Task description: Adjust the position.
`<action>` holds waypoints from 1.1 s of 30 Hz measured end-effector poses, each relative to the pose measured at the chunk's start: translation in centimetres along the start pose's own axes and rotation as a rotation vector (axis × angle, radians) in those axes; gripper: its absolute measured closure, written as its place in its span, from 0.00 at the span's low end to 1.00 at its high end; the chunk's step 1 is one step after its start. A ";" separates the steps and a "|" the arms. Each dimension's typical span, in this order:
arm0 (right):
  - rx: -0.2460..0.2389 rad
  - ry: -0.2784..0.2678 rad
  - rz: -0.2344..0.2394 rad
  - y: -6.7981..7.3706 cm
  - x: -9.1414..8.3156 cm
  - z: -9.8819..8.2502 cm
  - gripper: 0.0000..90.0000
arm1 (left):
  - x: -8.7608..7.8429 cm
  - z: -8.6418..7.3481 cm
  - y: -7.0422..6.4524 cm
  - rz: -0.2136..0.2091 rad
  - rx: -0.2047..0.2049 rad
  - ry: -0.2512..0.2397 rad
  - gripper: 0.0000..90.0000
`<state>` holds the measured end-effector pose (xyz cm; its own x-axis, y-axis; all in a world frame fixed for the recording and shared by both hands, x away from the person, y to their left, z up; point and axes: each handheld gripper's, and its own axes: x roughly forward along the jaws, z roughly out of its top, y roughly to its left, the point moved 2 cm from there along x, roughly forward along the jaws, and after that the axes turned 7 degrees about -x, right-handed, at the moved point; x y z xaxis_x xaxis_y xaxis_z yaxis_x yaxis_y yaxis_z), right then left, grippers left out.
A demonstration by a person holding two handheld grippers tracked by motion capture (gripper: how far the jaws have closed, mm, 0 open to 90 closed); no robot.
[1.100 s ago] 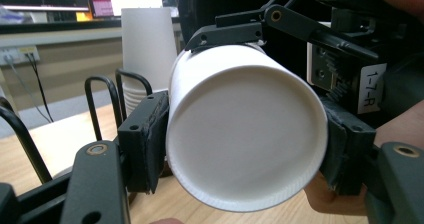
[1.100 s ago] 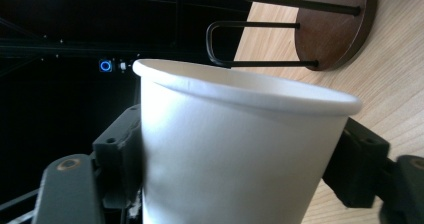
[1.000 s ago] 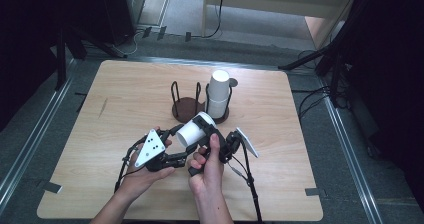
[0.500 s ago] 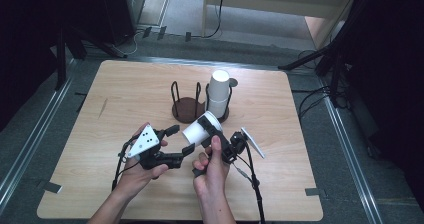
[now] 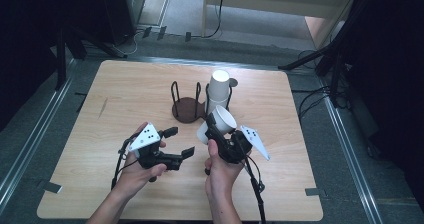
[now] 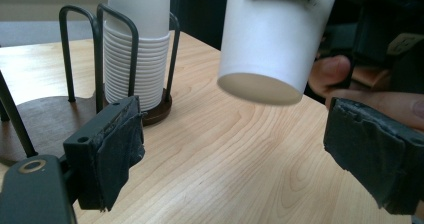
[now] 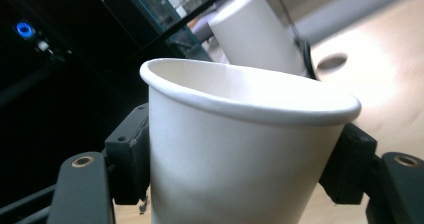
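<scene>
Handed over: cup (image 5: pixel 216 124) now pinched across its wall by right tool (image 5: pixel 220 134) alone, held above the table (image 5: pixel 125 94) just before the rack (image 5: pixel 187 104) and stack (image 5: pixel 218 91). Left tool (image 5: pixel 180 142) drawn back, jaws spread, empty. Probably freed for separating or placing. Long axis tilted, mouth up toward stack, base toward left tool.

Wood table (image 5: pixel 125 89), grey floor (image 5: pixel 190 14).

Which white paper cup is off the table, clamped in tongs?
The single cup clamped in the right tongs, held tilted above the table; the other cups sit nested as a stack in the wire holder.
</scene>
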<state>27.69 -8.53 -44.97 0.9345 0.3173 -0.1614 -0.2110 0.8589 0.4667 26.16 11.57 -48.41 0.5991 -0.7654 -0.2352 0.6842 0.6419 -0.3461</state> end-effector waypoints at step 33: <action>-0.580 -0.117 0.032 0.1 -1.1 1.6 0.32 | -0.1 0.1 0.7 0.011 -0.033 0.023 0.15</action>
<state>27.10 -9.43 -43.30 0.9435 0.3287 -0.0429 -0.3313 0.9395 -0.0874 26.59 12.08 -48.51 0.5966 -0.7591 -0.2602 0.6632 0.6490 -0.3728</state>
